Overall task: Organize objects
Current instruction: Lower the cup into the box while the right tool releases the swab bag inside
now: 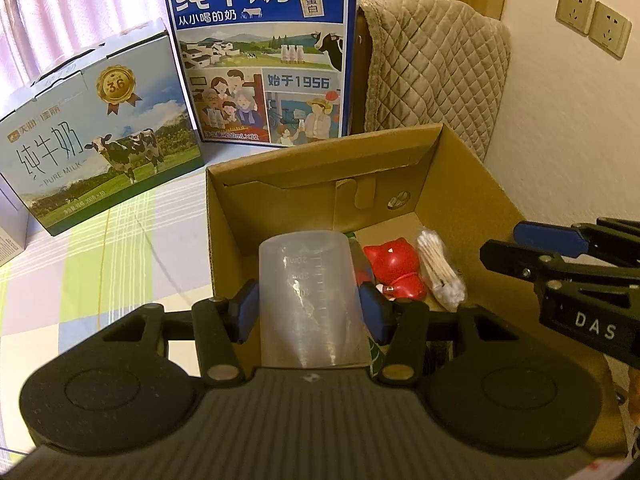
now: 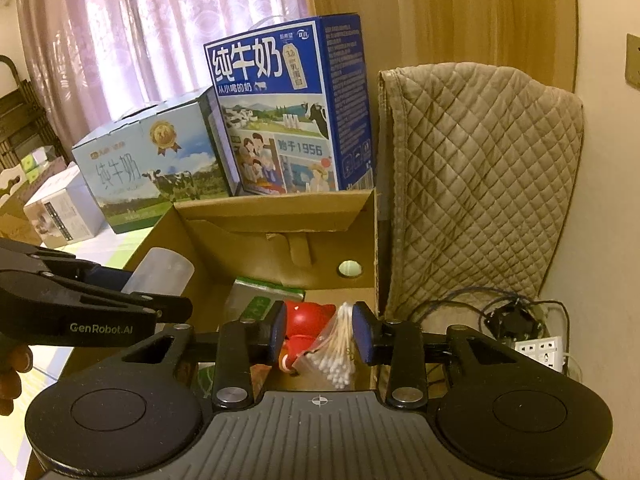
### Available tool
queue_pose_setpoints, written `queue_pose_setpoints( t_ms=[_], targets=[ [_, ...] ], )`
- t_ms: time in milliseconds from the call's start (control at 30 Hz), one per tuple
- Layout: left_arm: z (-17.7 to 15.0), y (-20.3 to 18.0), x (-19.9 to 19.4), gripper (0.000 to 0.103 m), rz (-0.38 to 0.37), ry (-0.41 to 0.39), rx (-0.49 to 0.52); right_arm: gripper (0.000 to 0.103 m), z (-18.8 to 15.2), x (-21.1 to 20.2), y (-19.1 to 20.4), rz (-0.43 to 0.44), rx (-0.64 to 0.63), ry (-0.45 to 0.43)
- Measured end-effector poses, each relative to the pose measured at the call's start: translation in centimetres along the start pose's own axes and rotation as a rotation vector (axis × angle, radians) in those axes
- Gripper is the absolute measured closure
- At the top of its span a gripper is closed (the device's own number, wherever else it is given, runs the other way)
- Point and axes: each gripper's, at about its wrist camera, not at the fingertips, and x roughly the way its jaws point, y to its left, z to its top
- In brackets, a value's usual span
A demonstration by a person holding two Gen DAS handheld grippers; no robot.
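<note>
Left tongs pinch our translucent plastic measuring cup above the open brown cardboard box; right tongs hang spread. Inside already lie a red cat figurine and bagged cotton swabs; the cup remains to place.

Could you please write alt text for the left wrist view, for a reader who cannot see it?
The left gripper clamps a translucent measuring cup over an open cardboard box that holds a red figurine and a bag of cotton swabs. Two milk cartons stand behind it; the right gripper enters at right.
</note>
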Motion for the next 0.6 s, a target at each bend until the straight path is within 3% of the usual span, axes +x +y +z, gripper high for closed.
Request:
queue_pose_setpoints(
  t_ms=[333, 500, 600],
  targets=[
    [0.06, -0.13, 0.12, 0.053, -0.002, -0.012, 0.002, 0.07, -0.15, 0.08, -0.2, 0.0, 0.013, 0.005],
    [0.34, -0.12, 0.02, 0.035, -0.004, -0.03, 0.013, 0.07, -0.23, 0.07, -0.29, 0.003, 0.015, 0.006],
    [0.38, -0.04, -0.07, 0.03, -0.004, -0.029, 0.008, 0.07, -0.29, -0.04, -0.21, 0.009, 0.013, 0.005]
  ],
)
